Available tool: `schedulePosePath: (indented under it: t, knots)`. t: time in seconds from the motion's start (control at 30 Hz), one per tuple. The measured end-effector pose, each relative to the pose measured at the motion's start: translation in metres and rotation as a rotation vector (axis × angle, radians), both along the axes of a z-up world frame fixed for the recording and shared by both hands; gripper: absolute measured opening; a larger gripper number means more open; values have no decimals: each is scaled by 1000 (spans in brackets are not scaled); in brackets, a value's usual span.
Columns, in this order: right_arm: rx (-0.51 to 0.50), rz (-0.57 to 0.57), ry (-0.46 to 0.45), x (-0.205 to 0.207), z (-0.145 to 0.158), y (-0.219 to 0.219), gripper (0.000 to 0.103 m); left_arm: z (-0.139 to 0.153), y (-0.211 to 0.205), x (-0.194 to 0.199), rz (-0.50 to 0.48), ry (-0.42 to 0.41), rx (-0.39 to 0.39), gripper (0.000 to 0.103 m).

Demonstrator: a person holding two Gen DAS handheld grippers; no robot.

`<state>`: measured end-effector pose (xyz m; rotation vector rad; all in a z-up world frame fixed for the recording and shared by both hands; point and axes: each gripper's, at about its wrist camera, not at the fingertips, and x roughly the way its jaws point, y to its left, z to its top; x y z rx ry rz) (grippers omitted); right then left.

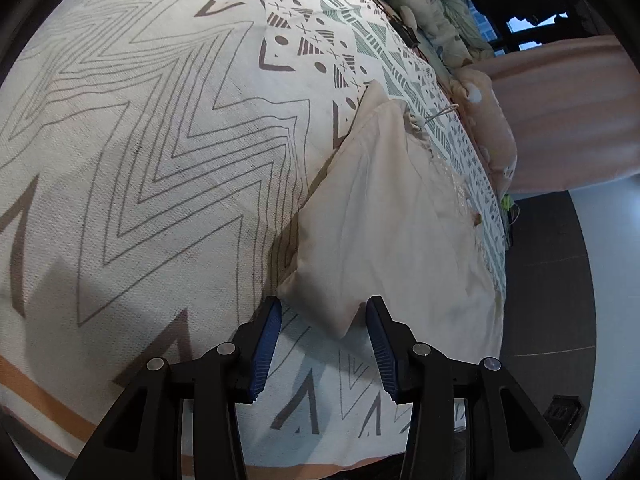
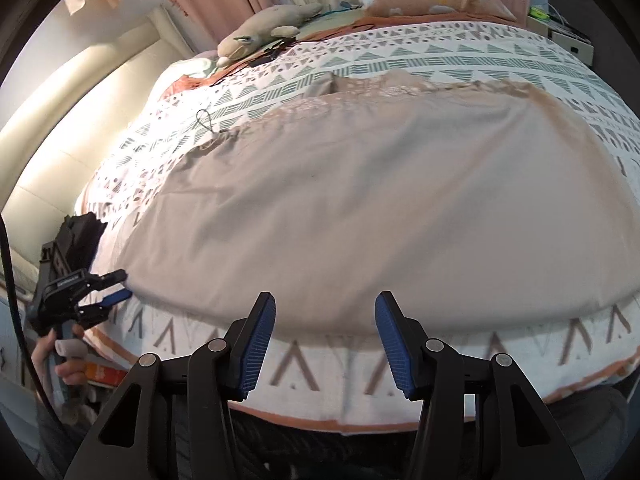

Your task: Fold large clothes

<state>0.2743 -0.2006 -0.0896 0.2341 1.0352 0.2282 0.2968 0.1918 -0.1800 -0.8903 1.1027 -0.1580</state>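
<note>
Both claws released: our left gripper (image 1: 323,344) hovers at the beige garment's (image 1: 392,216) six-o'clock corner, right gripper (image 2: 325,344) along its hem; a shallow pinch could snag the bedspread (image 1: 140,140).

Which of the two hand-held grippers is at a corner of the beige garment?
The left hand-held gripper: its open fingers frame the beige garment's near corner. The right hand-held gripper, also open, faces the middle of the garment's near edge.
</note>
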Motion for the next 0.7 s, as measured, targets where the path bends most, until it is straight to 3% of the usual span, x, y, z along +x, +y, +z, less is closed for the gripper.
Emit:
schedulePosePath:
  t: [0.17, 0.27, 0.4, 0.47, 0.7]
  knots:
    - [-18, 20, 33, 14, -15, 21, 44, -6, -12, 13, -6, 3, -18, 46]
    - [-43, 30, 82, 20, -33, 30, 31, -10, -14, 17, 5, -8, -41, 46]
    - [-97, 47, 116, 33, -51, 37, 26, -12, -18, 21, 23, -41, -46, 46]
    - [-116, 43, 123, 44, -53, 38, 18, -11, -21, 21, 35, -50, -27, 46]
    - [-167, 12, 139, 103, -56, 32, 16, -9, -23, 15, 108, -44, -10, 43]
